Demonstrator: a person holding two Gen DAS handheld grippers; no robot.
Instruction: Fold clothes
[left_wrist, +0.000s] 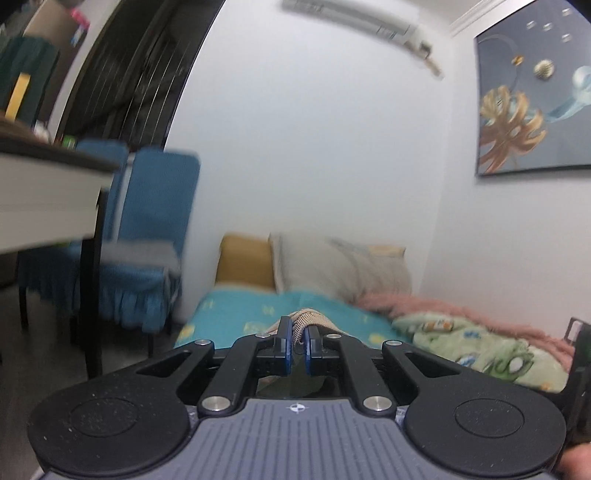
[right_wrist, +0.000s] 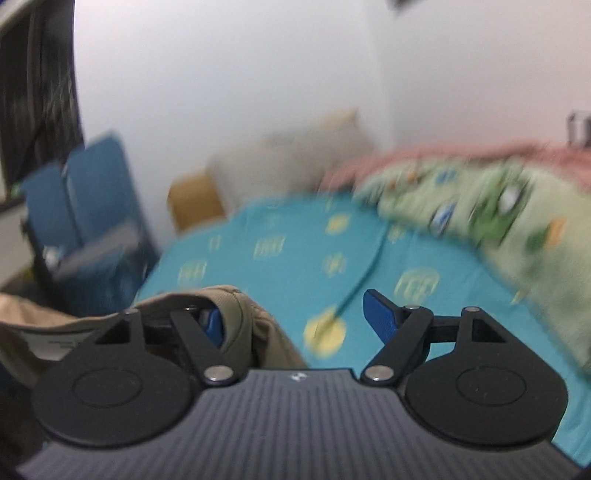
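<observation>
From the left wrist, a bed (left_wrist: 236, 314) with a teal patterned sheet is lying ahead against a white wall (left_wrist: 314, 147). A mustard cushion (left_wrist: 243, 264) and a pale pillow (left_wrist: 343, 269) are sitting at its far end, with a green printed quilt (left_wrist: 476, 350) and a pink fuzzy blanket (left_wrist: 461, 310) bunching along its right side. Blue chairs (left_wrist: 155, 236) are standing to the left beside a dark-topped counter (left_wrist: 51, 181), an air conditioner (left_wrist: 354, 18) is hanging high on the wall, and a framed picture (left_wrist: 532, 103) is hanging at right. The left claw (left_wrist: 297, 345) is pinching nearly closed on a fold of the tan garment (left_wrist: 306, 319), whose zipper edge is sticking up and away between the blue pads. How the rest of the garment runs cannot be told here.

From the right wrist, the view is blurring. The same teal bed (right_wrist: 295, 251) is filling the middle, with the quilt (right_wrist: 480, 206) to the right and the chairs (right_wrist: 85, 199) to the left. The right claw (right_wrist: 295, 325) is standing wide apart and clamping nothing; the tan garment (right_wrist: 236, 317) is draping over its left finger and trailing off toward the left edge, raised above the bed, while the right finger (right_wrist: 380, 314) is hanging bare over the sheet.
</observation>
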